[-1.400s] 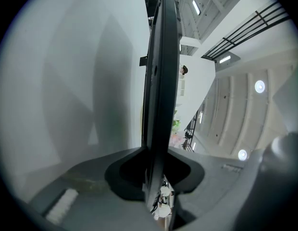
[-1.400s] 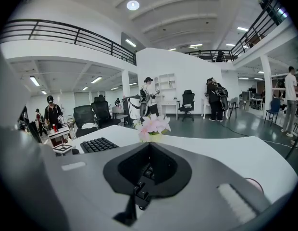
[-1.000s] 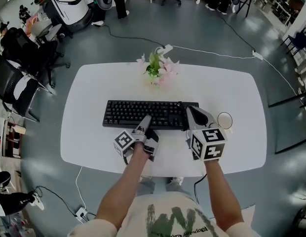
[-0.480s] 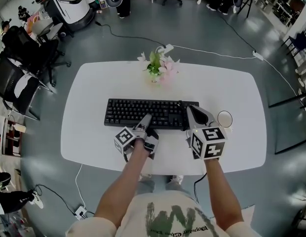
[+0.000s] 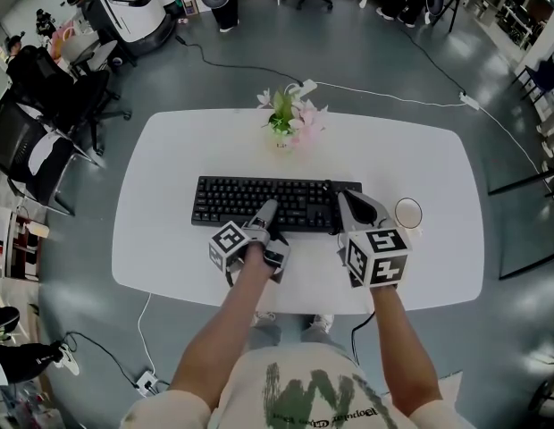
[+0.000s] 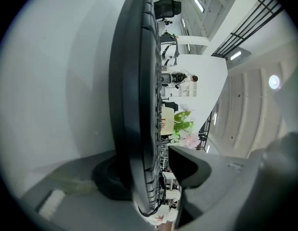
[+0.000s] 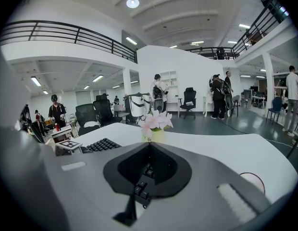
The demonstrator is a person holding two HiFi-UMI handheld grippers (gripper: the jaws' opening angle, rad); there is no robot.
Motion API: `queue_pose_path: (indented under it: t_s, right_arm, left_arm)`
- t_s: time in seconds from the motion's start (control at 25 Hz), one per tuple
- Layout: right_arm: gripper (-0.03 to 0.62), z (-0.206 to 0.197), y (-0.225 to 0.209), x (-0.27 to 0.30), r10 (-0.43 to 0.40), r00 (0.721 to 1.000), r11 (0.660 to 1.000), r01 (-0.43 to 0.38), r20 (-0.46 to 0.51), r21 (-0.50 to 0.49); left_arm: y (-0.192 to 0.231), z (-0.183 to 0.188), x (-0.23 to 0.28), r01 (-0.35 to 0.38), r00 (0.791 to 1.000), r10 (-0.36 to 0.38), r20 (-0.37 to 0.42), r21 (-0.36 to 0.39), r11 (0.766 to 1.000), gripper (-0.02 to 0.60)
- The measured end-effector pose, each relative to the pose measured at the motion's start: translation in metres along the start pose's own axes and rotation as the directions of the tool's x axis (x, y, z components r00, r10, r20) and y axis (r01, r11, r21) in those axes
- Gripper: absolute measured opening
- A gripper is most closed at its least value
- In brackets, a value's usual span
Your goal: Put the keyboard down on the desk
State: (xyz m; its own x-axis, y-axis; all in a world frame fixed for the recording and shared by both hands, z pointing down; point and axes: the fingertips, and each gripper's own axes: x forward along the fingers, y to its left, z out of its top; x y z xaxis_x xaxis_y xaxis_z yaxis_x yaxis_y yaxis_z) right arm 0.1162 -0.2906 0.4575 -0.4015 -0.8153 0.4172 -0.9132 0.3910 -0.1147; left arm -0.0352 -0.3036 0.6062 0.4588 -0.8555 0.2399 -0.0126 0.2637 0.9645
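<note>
Keyboard (image 5: pixel 250 202) lies flat on the white bench (image 5: pixel 170 159), just on the person's side of the flowers (image 5: pixel 289 119), so the set-down looks done. Left tool (image 5: pixel 267 213), nearer than the flowers, has just been opening. Its jaws straddle the keyboard's near edge without pinching, likely a release. Right tool (image 5: pixel 347 206), right of the flowers, is clamped on the keyboard's end, probably steadying it.

red "Life" on cream flower pot (image 6: pixel 164 125), shirt print (image 5: pixel 306 402) illegible
</note>
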Motion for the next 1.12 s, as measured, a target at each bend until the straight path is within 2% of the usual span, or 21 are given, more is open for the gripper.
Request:
queue_pose_path:
  t_s: [0.2,0.44,0.6,0.84,1.12]
  right_arm:
    - [0.0,0.0,0.0,-0.005,0.0,1.0,1.0,0.0,0.003,0.001]
    - [0.0,-0.003,-0.001,-0.007,0.001,1.0,1.0,-0.001,0.002,0.006]
    - [-0.001,-0.004,-0.002,-0.011,0.0,1.0,1.0,0.0,0.003,0.008]
    - [-0.001,-0.006,-0.002,-0.012,0.001,1.0,1.0,-0.001,0.004,0.011]
    - [-0.002,-0.007,-0.001,-0.014,0.004,1.0,1.0,-0.004,0.004,0.014]
  left_arm:
    - [-0.002,-0.001,0.002,-0.049,0.999,0.049,-0.003,0.007,0.999,0.262]
    - [-0.002,0.001,0.004,-0.13,0.991,0.131,0.006,-0.055,0.99,0.328]
    - [-0.002,0.001,0.004,-0.173,0.985,0.174,-0.001,-0.073,0.982,0.345]
    - [-0.005,-0.002,0.005,-0.234,0.972,0.232,-0.03,-0.092,0.968,0.432]
    - [-0.003,-0.003,-0.001,-0.263,0.965,0.26,-0.044,-0.122,0.957,0.439]
